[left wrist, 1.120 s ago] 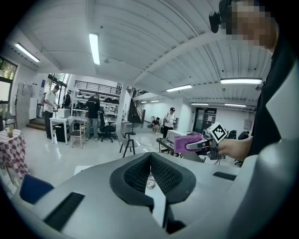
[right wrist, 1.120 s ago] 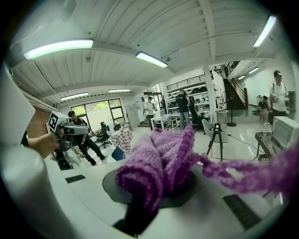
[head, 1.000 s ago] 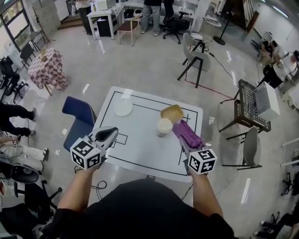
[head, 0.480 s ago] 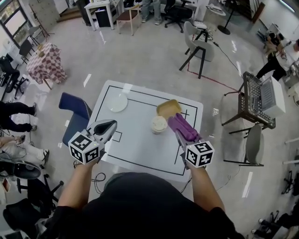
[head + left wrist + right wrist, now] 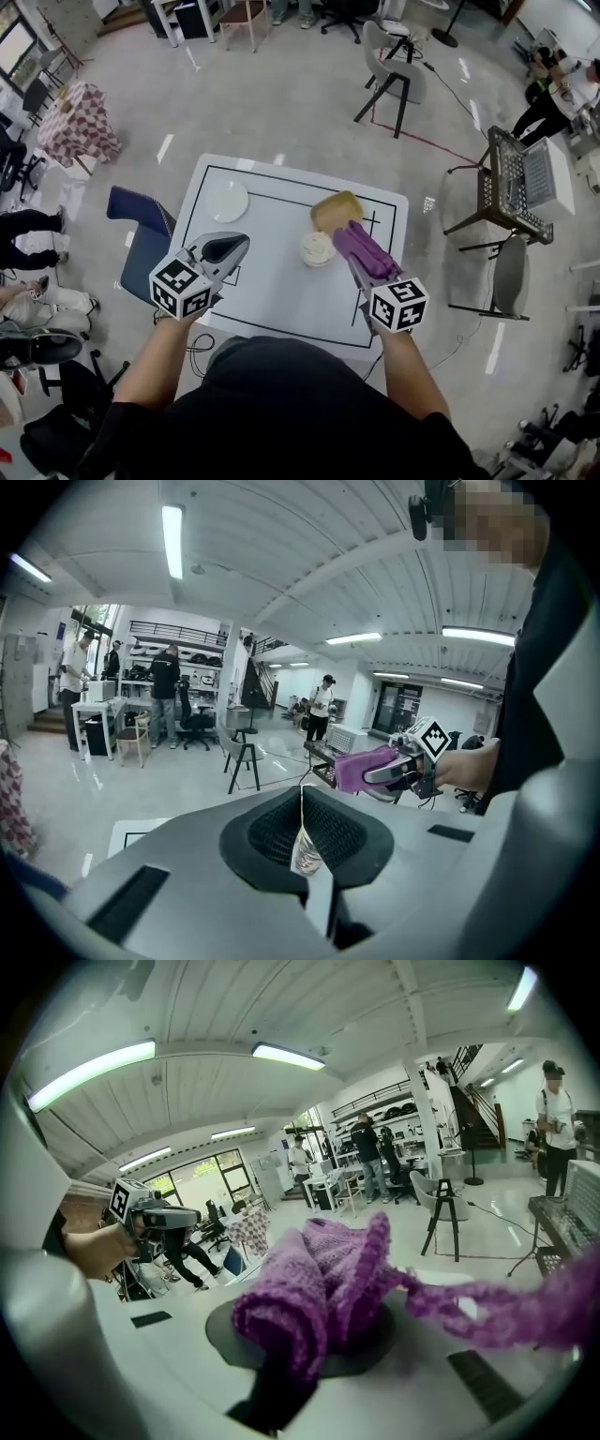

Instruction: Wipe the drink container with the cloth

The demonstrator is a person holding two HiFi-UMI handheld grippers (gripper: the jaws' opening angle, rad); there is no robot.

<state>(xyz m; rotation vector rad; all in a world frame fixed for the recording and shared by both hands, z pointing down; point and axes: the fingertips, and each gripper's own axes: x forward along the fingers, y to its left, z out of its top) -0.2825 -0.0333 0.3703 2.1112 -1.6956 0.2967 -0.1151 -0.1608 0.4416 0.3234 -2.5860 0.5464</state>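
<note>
The drink container, a pale cup with a cream lid (image 5: 318, 248), stands on the white table (image 5: 272, 291) in the head view, right of centre. A yellow bowl (image 5: 336, 210) sits just behind it. My right gripper (image 5: 352, 239) is shut on a purple knitted cloth (image 5: 364, 253) (image 5: 319, 1283), held just to the right of the cup; I cannot tell if it touches. The cloth hides the right jaws in the right gripper view. My left gripper (image 5: 230, 247) (image 5: 302, 832) hovers over the table's left edge, shut and empty, well left of the cup.
A white plate (image 5: 228, 200) lies at the table's far left. A blue chair (image 5: 139, 234) stands against the left side, a metal cart (image 5: 511, 192) and a grey chair (image 5: 511, 281) to the right. People sit at the far left (image 5: 28, 234).
The head view has tipped, so the table sits lower and nearer. The left gripper has risen a little toward the table. The right gripper keeps the cloth beside the cup.
</note>
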